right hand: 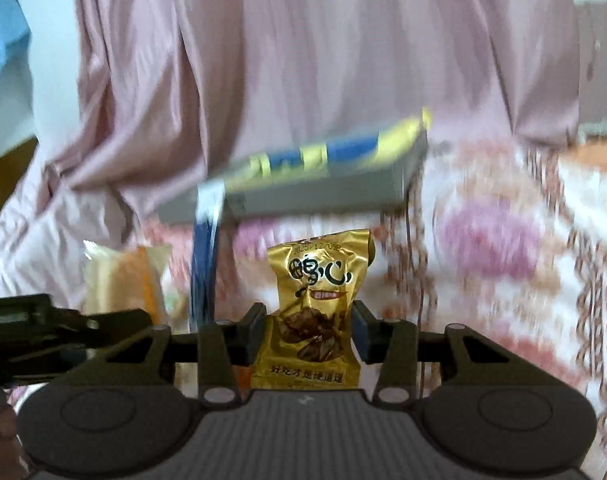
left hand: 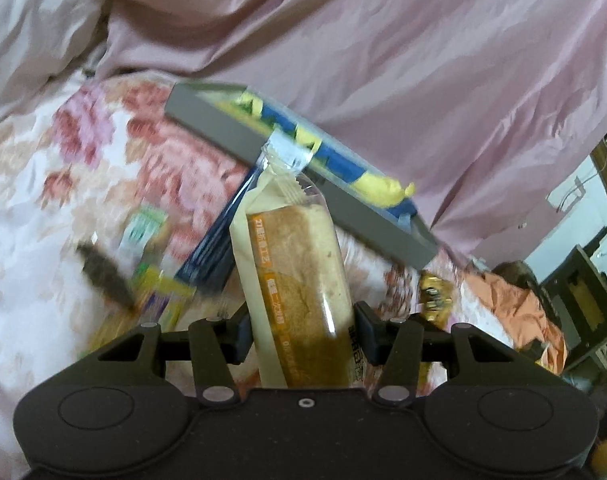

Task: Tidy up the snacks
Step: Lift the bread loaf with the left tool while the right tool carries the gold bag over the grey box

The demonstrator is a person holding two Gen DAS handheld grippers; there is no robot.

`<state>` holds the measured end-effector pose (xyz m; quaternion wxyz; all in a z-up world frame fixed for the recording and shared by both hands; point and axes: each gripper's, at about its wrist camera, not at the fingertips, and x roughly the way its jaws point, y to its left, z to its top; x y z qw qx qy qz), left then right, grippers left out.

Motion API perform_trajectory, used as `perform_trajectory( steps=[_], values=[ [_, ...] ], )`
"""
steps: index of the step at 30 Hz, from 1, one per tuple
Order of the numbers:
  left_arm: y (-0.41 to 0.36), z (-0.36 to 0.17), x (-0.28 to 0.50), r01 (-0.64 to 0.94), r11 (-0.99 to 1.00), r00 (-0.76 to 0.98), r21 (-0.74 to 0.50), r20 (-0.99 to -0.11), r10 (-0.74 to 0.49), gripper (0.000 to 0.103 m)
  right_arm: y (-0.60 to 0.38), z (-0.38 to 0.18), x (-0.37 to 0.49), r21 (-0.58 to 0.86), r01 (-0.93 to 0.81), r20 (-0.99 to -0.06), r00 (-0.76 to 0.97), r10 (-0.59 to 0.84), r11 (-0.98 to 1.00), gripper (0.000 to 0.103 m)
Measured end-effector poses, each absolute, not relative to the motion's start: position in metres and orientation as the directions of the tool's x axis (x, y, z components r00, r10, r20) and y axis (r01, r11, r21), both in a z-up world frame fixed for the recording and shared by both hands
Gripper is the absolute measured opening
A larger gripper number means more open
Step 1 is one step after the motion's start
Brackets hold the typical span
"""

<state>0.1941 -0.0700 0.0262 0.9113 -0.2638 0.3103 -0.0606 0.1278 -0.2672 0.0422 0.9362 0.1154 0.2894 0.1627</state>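
Left tool grips a bread pack; right tool clamps a gold packet. Both are held above the bed, facing the grey tray, likely their destination.

The left gripper, filling the bottom of its frame, is matte black plastic: a broad body with two round raised discs, silver rivets on angled link arms, one small screw hole at centre, and dark pads that look bluish.

The right gripper looks alike, but its centre panel is grey and ribbed, and its pads seem dark blue, though blurred.
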Motion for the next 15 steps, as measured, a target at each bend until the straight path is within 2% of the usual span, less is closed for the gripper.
perform_trajectory(
  steps=[6,15],
  values=[
    [-0.075,0.054,0.236,-0.010,0.861,0.856,-0.508,-0.449,-0.255,0.053,-0.280,0.067,0.146,0.355,-0.216,-0.323,0.885,0.336,0.909,0.049],
    [-0.063,0.089,0.315,-0.022,0.870,0.924,-0.492,-0.343,-0.171,0.053,-0.287,0.078,0.228,0.444,-0.180,-0.186,0.940,0.287,0.878,0.050]
  ],
)
